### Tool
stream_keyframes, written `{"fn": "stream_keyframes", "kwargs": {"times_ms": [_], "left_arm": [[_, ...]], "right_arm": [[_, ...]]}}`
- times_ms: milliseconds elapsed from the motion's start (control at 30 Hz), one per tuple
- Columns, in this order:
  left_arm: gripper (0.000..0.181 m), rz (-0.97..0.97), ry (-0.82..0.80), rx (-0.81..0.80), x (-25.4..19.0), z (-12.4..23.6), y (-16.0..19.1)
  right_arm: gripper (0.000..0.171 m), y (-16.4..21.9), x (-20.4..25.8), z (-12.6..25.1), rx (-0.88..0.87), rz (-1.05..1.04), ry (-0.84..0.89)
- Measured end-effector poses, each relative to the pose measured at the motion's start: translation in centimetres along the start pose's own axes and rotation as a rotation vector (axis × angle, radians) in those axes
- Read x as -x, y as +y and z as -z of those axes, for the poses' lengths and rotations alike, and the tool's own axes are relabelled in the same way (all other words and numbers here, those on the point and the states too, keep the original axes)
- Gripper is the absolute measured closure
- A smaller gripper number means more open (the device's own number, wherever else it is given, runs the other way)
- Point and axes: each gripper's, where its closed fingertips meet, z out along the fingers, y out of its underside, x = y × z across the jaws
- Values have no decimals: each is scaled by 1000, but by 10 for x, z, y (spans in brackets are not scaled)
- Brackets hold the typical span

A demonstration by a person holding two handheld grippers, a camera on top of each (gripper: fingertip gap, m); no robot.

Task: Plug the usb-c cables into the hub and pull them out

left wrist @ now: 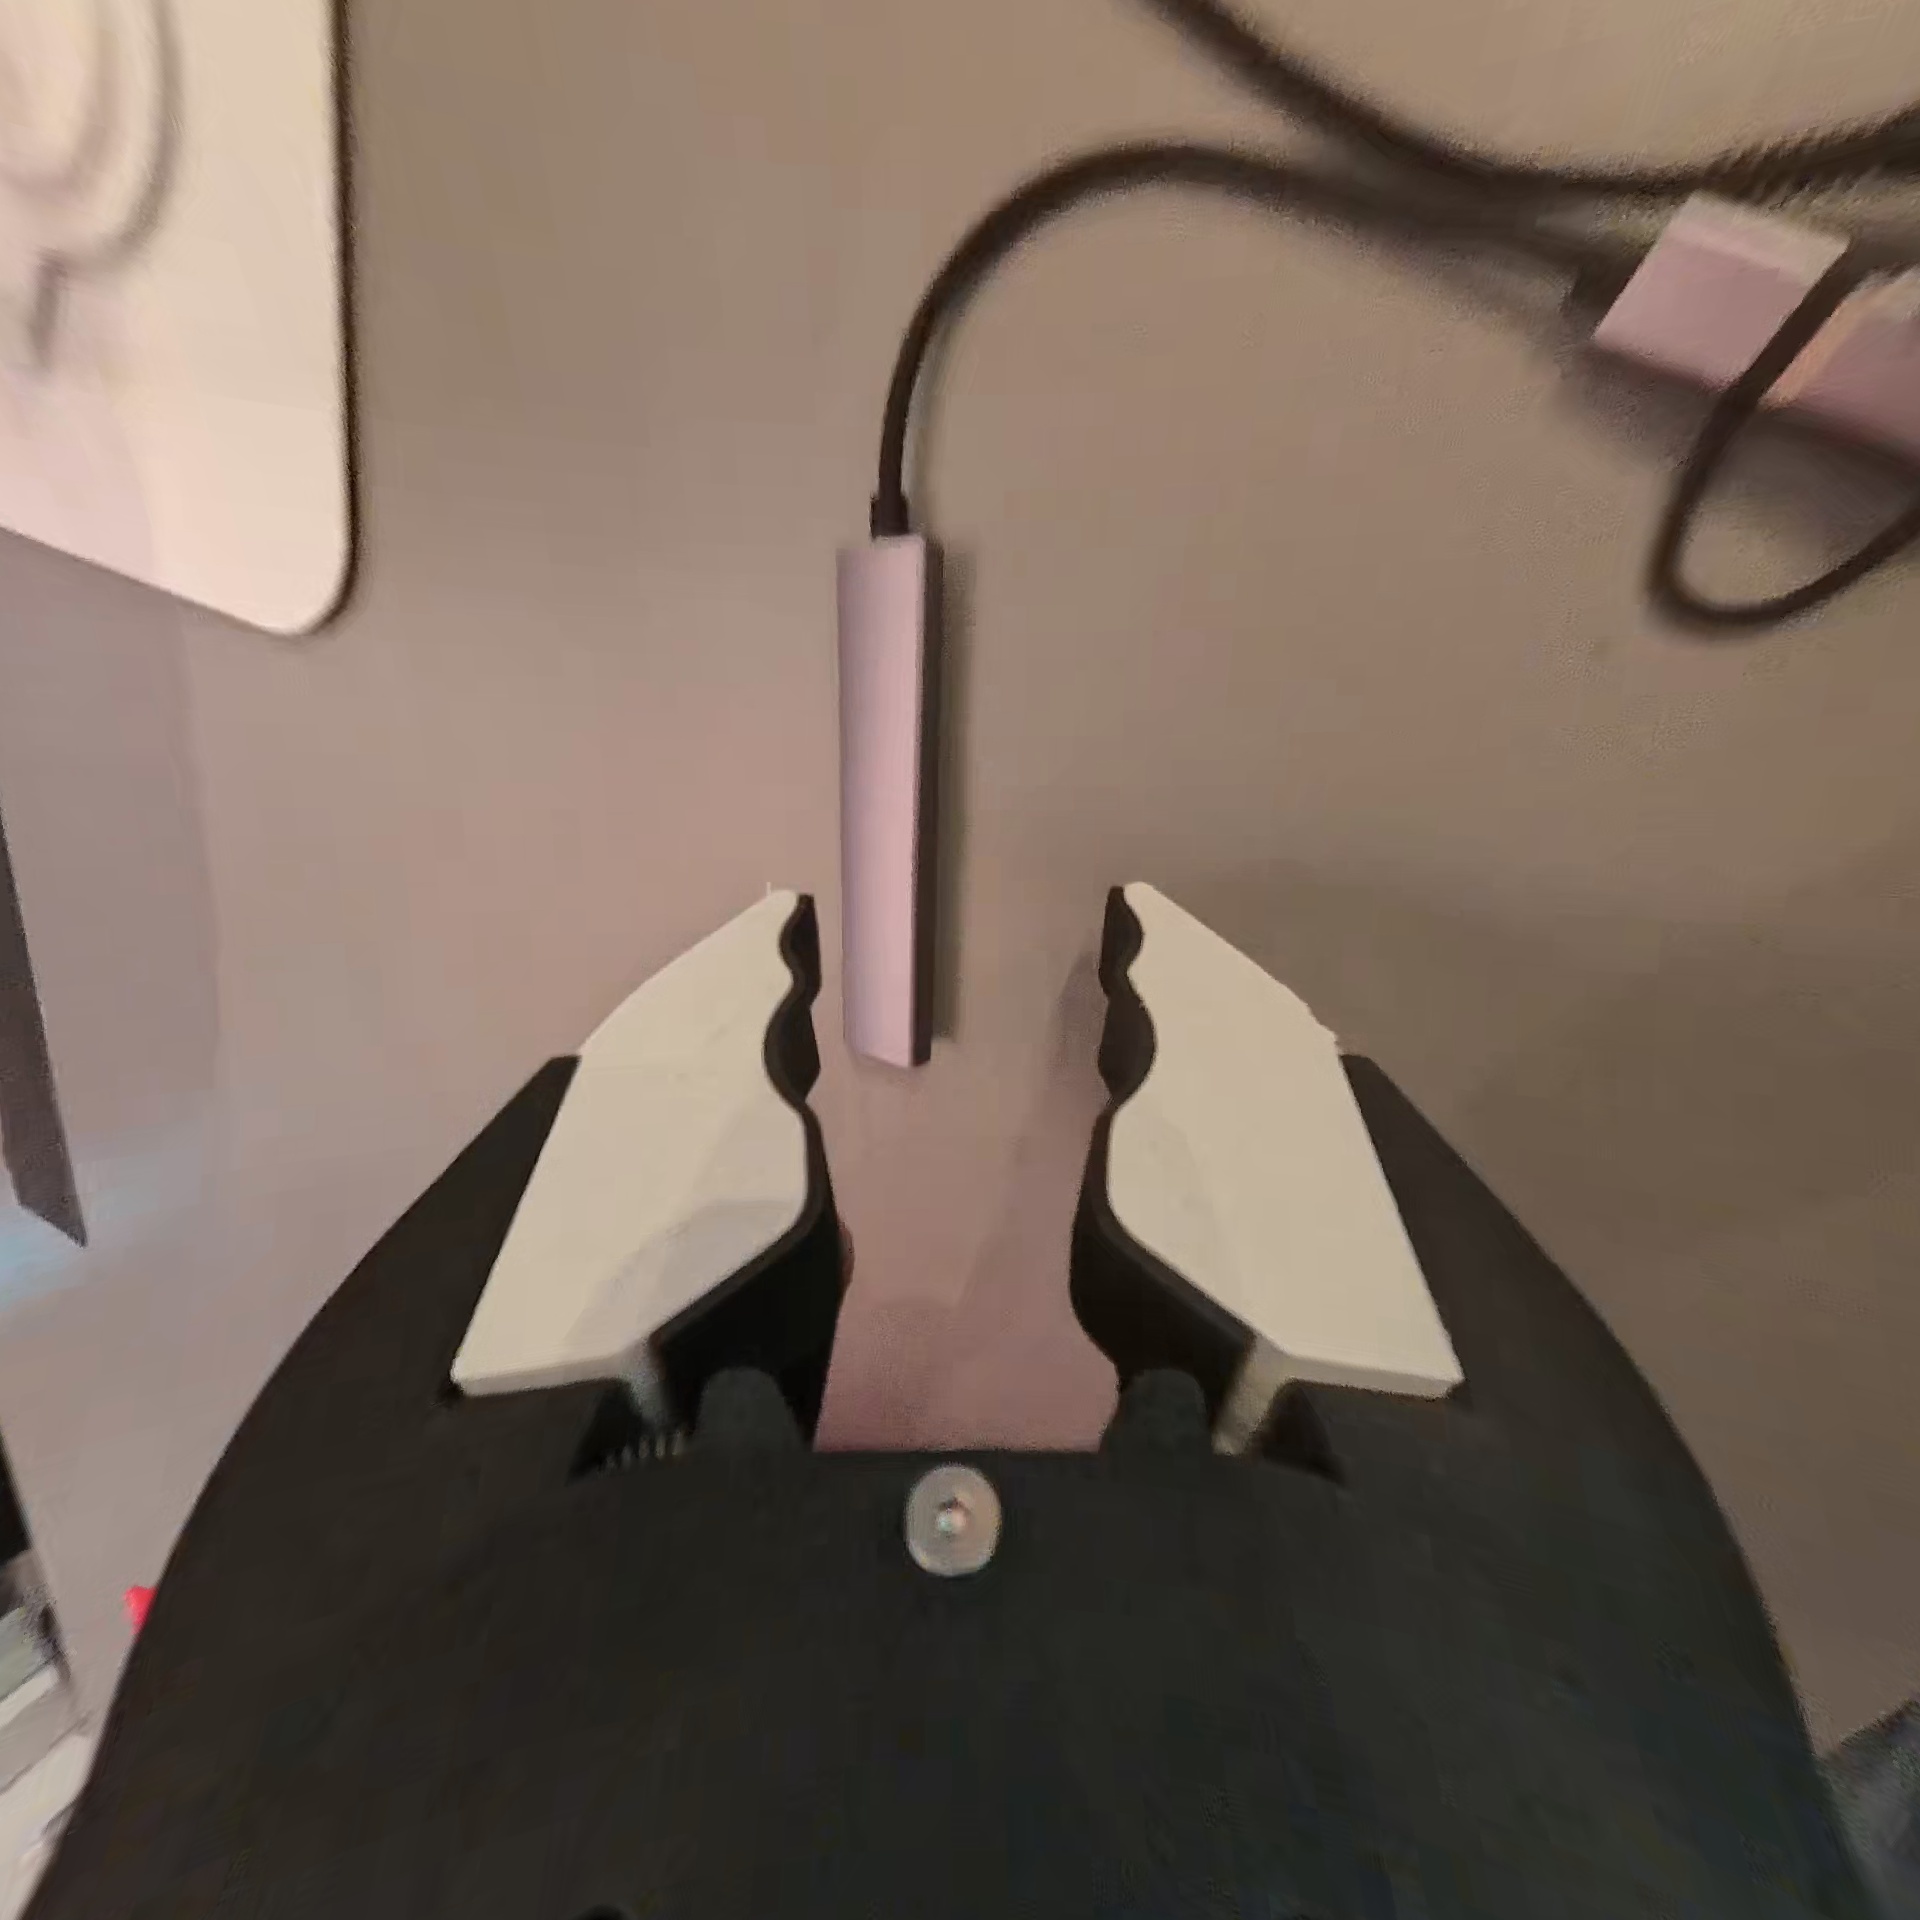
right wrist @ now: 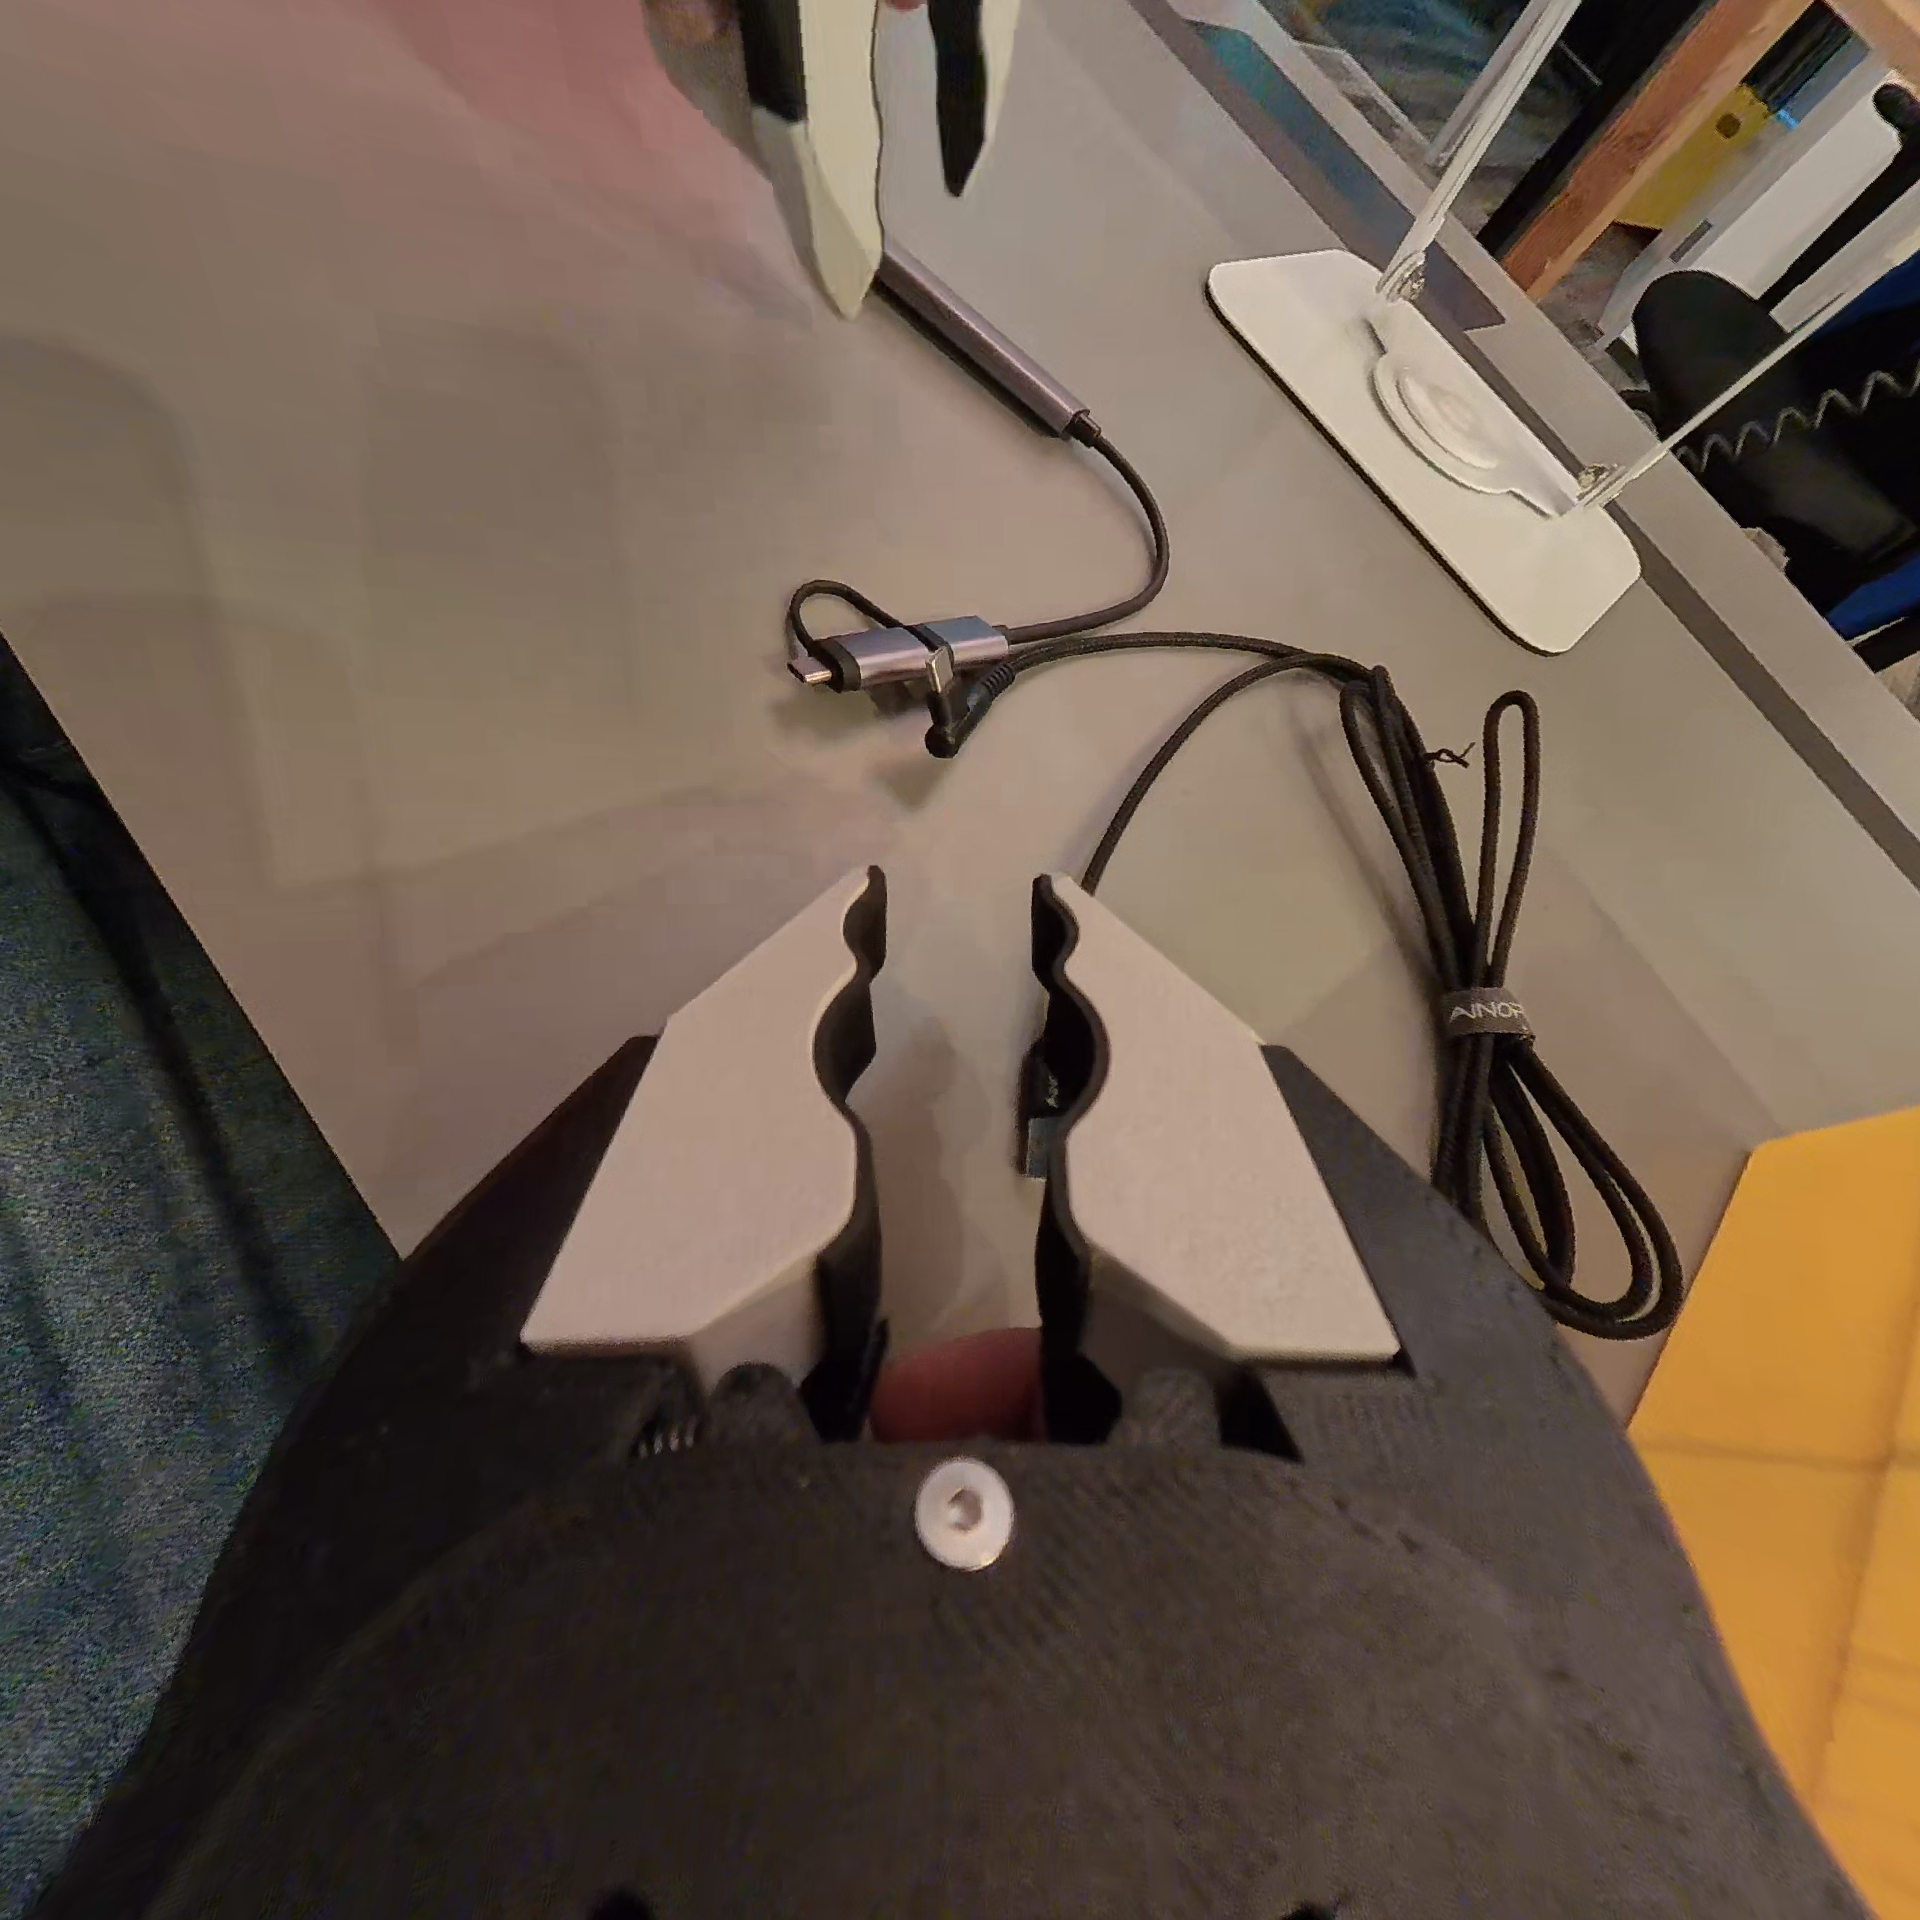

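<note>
My left gripper (left wrist: 958, 904) is open wide, with the near end of the grey hub (left wrist: 891, 790) between its tips, not touched. My right gripper (right wrist: 958, 883) is open narrower and holds nothing; a plug (right wrist: 1039, 1117) peeks out beside one finger. The black cable bundle (right wrist: 1496, 1029) lies near the grey desk (right wrist: 416, 623) edge, with bare desk to the left. A white stand base (right wrist: 1444, 457) sits by the far edge.

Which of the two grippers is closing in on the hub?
The left gripper: its open fingers straddle the near end of the hub on the table. The right gripper hangs apart, near the coiled cable.
</note>
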Motion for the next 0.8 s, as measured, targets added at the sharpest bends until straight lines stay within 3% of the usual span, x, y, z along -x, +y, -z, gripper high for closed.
{"fn": "stream_keyframes", "kwargs": {"times_ms": [67,200,633,700,800], "left_arm": [[132,-4,-4,47,1,-14,10],[166,65,29,-6,12,-24,4],[181,-49,-41,-17,11,-20,10],[174,-55,-108,-44,21,-17,4],[136,-44,-49,-30,21,-23,0]], "right_arm": [[146,0,0,0,4,4,1],[146,0,0,1,-2,-1,4],[146,-5,-1,5,-44,-18,-6],[146,-5,-1,5,-41,-19,-8],[146,-3,0,3,-27,-16,-12]]}}
